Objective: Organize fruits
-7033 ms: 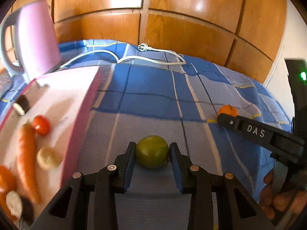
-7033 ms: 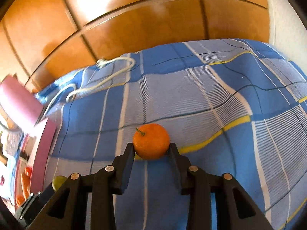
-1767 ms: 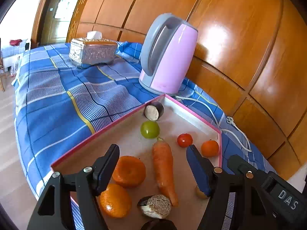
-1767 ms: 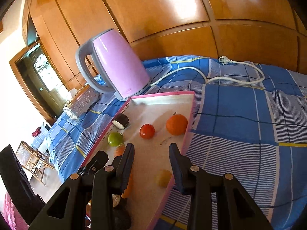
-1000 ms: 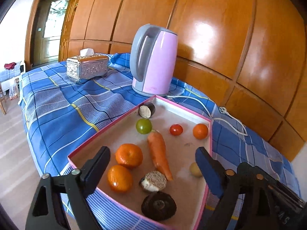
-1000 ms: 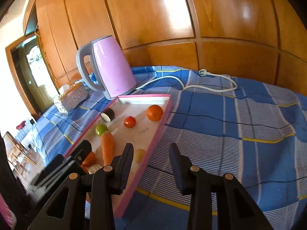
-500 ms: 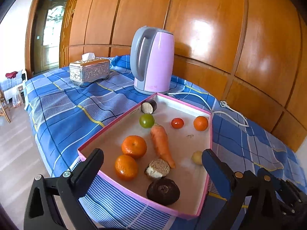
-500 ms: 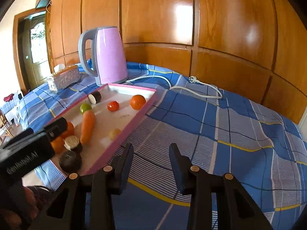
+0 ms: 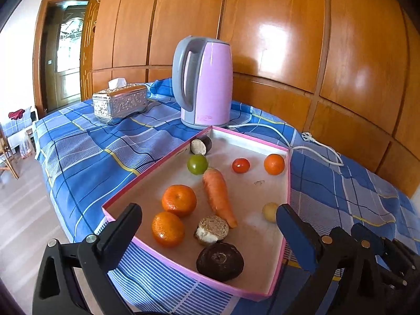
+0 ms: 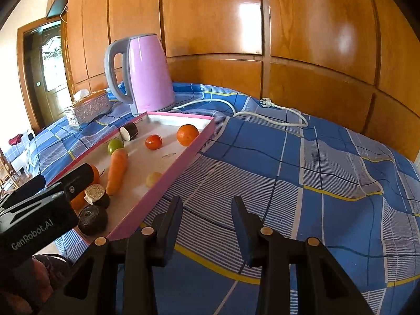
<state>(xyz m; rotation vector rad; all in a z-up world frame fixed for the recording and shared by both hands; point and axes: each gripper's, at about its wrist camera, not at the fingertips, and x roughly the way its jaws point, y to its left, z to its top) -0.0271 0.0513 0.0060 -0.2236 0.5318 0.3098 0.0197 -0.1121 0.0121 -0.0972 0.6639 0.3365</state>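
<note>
Left black two-finger gripper (image 9: 208,232): jaws spread wide, nothing between them, held above the near edge of the shallow pink-rimmed rectangular tray (image 9: 288,183). Right black two-finger gripper (image 10: 206,219): jaws released with a moderate gap, empty, held over the blue plaid tablecloth (image 10: 302,162) just right of the tray.

Tray contents, as seen from the left wrist view:
- Far end: small orange mandarin (image 9: 274,164) near the right rim, small red tomato (image 9: 240,165) just left of it, round green tomato (image 9: 197,164) farther left, cut dark-skinned eggplant piece (image 9: 200,144) against the far left rim.
- Centre: long orange carrot (image 9: 218,193), running near-to-far, thick end touching or just beside the green tomato — contact cannot be told.
- Near left: two larger orange mandarins (image 9: 179,200), one just nearer than the other.
- Near centre: second cut eggplant piece with pale face (image 9: 211,229) beside the carrot tip, dark round wrinkled fruit (image 9: 220,261) nearest of all.
- Right side: small pale yellow round item (image 9: 270,211), partly hidden behind the left gripper's right finger.

Beyond the tray on the cloth: tall pink electric kettle with grey handle (image 9: 203,81), upright, just beyond the far rim; white power cord with plug (image 9: 307,137) trailing right; embossed silver tissue box (image 9: 119,102) to the far left. Polished wooden wall panels (image 9: 275,26) behind.
</note>
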